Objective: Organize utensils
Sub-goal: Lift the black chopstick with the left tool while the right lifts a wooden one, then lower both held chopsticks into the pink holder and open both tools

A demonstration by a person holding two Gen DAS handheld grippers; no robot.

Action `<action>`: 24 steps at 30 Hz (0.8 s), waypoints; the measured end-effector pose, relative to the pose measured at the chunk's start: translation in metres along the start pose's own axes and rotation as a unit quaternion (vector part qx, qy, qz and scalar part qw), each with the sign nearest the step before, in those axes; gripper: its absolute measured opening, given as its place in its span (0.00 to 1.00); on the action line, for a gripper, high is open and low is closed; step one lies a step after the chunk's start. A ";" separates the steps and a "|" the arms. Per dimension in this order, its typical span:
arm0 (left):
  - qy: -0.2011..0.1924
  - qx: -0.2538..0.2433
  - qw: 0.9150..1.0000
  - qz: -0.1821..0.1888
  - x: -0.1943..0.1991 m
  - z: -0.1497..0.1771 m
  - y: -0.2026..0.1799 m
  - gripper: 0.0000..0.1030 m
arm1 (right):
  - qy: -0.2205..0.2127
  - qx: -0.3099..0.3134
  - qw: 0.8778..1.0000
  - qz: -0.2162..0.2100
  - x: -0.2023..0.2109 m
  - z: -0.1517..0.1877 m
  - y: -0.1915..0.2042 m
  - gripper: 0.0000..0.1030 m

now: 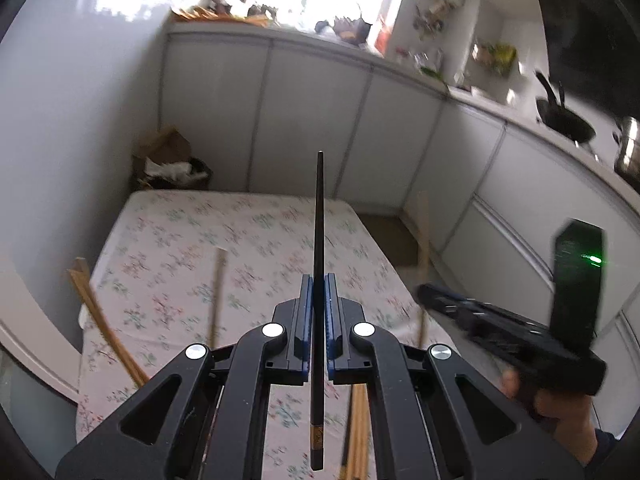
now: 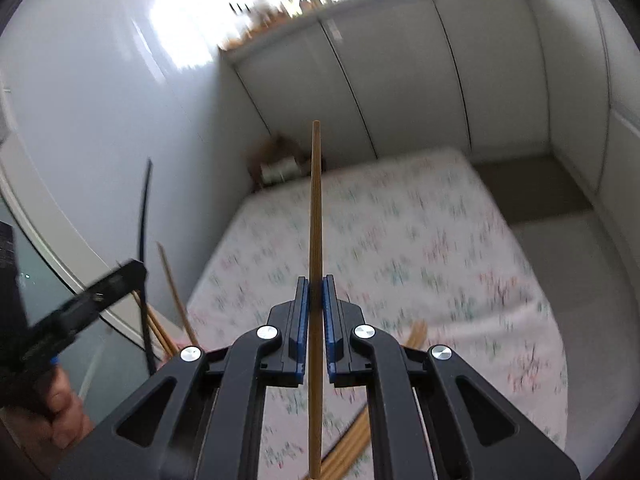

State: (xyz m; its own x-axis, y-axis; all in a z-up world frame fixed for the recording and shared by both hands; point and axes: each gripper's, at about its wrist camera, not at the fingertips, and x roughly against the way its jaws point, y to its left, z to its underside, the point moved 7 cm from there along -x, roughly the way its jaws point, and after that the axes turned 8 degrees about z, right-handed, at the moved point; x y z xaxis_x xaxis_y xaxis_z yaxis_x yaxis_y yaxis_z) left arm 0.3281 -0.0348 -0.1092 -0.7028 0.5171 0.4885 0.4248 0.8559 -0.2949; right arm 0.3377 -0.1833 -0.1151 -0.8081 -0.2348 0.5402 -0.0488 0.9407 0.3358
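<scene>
Left wrist view: left gripper [image 1: 319, 280] clamps a slim black chopstick [image 1: 319, 240]; right gripper [image 2: 315, 282] pinches a tan wooden chopstick [image 2: 315, 220].

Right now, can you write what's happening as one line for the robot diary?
left tongs: shut on black chopstick | right tongs: shut on wooden chopstick | both lifted above floral tablecloth | loose wooden chopsticks below
</scene>
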 end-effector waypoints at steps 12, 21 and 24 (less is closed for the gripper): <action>-0.120 0.025 0.992 -0.040 0.044 -0.003 0.050 0.04 | -0.085 0.043 0.992 -0.079 0.039 -0.006 0.051 0.07; -0.121 0.028 0.988 -0.088 0.019 0.021 0.073 0.05 | -0.082 0.044 0.992 -0.085 0.045 0.002 0.061 0.07; -0.098 0.015 0.989 -0.110 0.009 0.026 0.074 0.05 | -0.083 0.043 0.992 -0.084 0.047 0.002 0.059 0.07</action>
State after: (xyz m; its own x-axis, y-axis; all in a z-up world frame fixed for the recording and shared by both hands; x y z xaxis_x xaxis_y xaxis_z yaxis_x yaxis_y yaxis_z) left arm 0.3382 0.0333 -0.1481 -0.8744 0.3065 0.3763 0.2346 0.9457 -0.2250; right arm 0.2959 -0.1378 -0.0715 -0.8698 -0.3533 0.3446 -0.2357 0.9108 0.3389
